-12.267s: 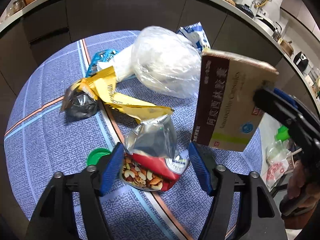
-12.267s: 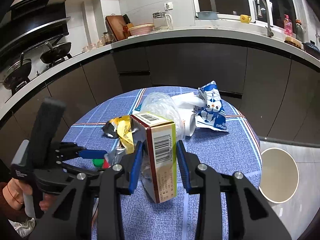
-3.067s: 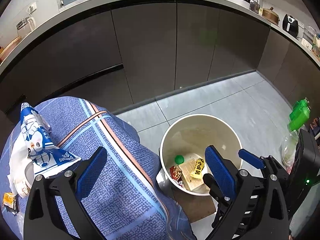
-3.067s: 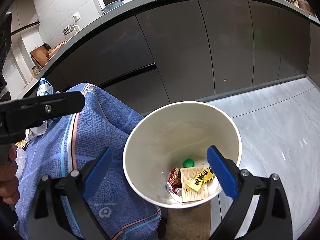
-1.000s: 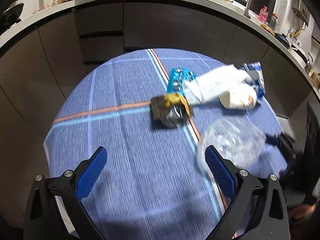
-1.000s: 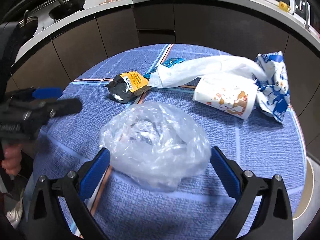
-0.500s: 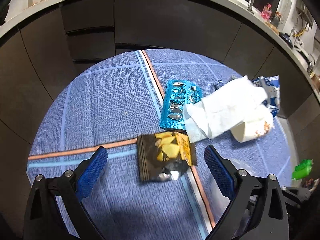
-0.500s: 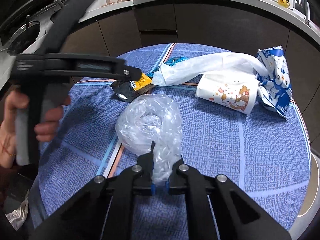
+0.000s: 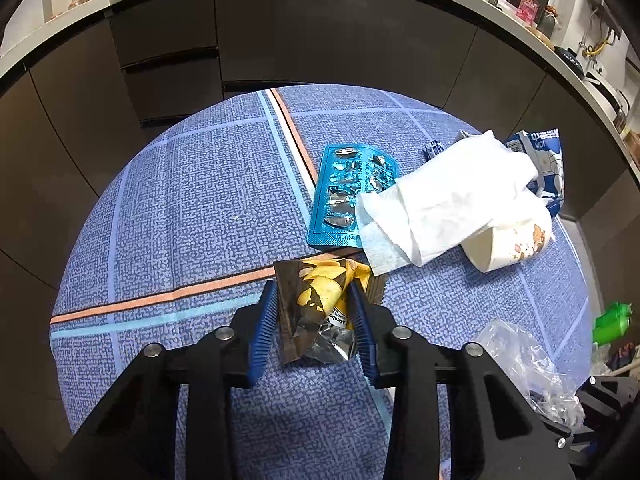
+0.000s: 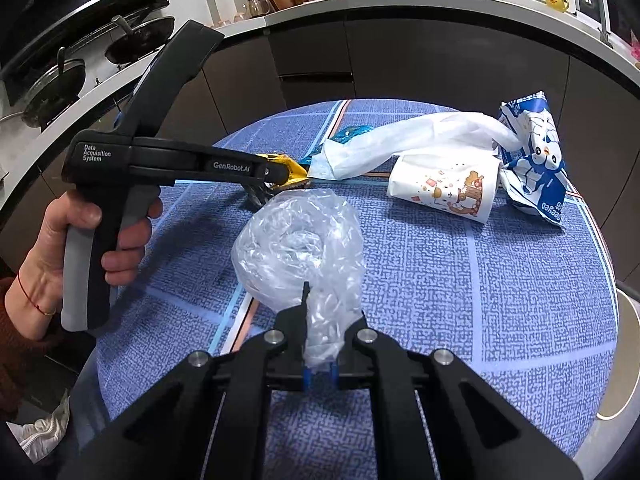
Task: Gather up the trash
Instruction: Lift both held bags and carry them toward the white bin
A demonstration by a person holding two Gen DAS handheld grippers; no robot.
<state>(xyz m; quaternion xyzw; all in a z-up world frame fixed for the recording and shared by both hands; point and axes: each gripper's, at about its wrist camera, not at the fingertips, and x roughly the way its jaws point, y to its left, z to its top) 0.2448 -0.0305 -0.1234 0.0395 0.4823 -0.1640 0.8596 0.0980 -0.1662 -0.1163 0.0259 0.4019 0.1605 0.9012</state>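
Note:
My left gripper (image 9: 314, 326) is shut on a black and yellow snack wrapper (image 9: 320, 300) lying on the blue checked tablecloth (image 9: 180, 208); it also shows in the right wrist view (image 10: 280, 174). My right gripper (image 10: 322, 336) is shut on a crumpled clear plastic bag (image 10: 302, 244), which also shows in the left wrist view (image 9: 524, 364). Beyond lie a teal blister pack (image 9: 348, 196), a white tissue (image 9: 440, 200), a tipped paper cup (image 10: 448, 192) and a blue and white carton (image 10: 536, 160).
Dark kitchen cabinets (image 9: 320, 28) curve behind the round table. The rim of a white trash bin (image 10: 626, 360) shows on the floor at the table's right edge. A green bottle (image 9: 610, 318) stands off the table to the right.
My left gripper has come down and closed on the snack wrapper. My right gripper stays shut on the clear plastic bag, which has barely moved.

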